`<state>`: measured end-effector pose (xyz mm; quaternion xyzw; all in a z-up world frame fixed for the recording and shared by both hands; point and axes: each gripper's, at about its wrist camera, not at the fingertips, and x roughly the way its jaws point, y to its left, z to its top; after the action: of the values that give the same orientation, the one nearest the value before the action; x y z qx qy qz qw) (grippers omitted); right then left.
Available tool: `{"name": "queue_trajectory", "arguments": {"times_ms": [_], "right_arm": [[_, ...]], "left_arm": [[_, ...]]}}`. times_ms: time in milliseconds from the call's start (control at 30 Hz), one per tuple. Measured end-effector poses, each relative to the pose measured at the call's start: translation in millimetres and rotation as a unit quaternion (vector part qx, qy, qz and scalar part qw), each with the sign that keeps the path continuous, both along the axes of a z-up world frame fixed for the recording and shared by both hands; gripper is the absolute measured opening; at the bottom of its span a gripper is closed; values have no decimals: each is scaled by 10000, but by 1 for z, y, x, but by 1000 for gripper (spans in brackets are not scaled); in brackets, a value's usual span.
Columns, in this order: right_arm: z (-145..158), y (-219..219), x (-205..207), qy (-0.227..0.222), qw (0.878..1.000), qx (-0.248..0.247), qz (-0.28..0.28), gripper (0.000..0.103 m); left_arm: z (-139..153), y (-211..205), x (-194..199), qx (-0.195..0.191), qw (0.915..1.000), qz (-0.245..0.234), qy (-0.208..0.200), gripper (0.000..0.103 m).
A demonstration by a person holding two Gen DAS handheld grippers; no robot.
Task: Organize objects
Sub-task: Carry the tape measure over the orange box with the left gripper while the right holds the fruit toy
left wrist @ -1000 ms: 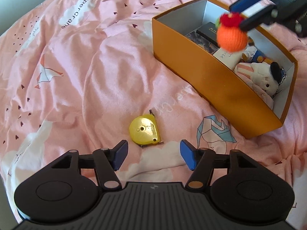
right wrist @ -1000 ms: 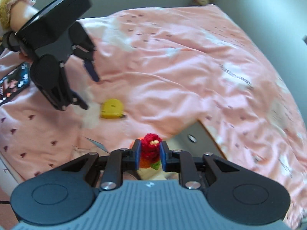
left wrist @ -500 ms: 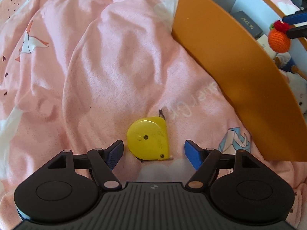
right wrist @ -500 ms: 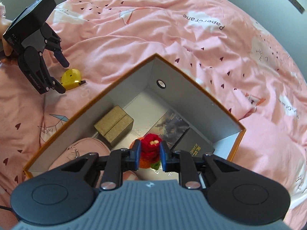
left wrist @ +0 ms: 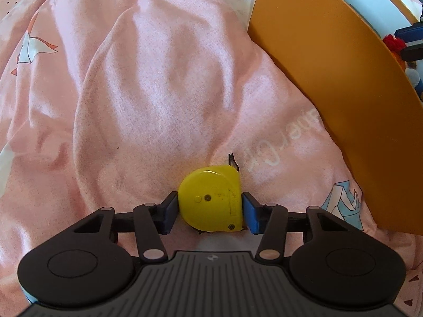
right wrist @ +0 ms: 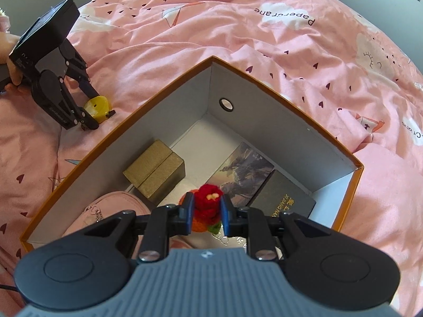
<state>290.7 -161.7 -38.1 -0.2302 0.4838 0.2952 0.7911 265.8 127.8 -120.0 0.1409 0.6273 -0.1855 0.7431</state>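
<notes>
On the pink bedspread (crane print), left gripper closing around the tape measure; right gripper pinches the crochet toy.

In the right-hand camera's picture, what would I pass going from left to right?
Left gripper closing on the yellow tape measure → gold box → red knitted toy → dark book → orange box's right corner.

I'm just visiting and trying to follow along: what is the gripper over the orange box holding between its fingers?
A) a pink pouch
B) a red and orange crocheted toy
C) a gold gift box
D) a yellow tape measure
B: the right gripper is clamped on the red and orange crocheted toy above the open orange box; the yellow tape measure lies on the pink bedsheet between the left gripper's closing jaws.
</notes>
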Motion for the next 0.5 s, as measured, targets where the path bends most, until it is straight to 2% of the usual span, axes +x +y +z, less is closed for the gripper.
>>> {"name": "queue_trajectory", "arguments": {"times_ms": [100, 267, 367, 500], "right_arm": [[0, -5, 3, 16, 9999, 53, -109, 22], [4, -10, -1, -27, 9998, 139, -154, 22], [8, -11, -4, -92, 9996, 191, -163, 22], [15, -16, -7, -192, 9993, 234, -238, 22]], "left_arm": [[8, 2, -4, -15, 9999, 75, -92, 57], [41, -3, -19, -75, 9987, -155, -474, 57], [72, -16, -29, -109, 9953, -477, -842, 57], [116, -41, -29, -130, 9860, -1043, -1293, 57]]}}
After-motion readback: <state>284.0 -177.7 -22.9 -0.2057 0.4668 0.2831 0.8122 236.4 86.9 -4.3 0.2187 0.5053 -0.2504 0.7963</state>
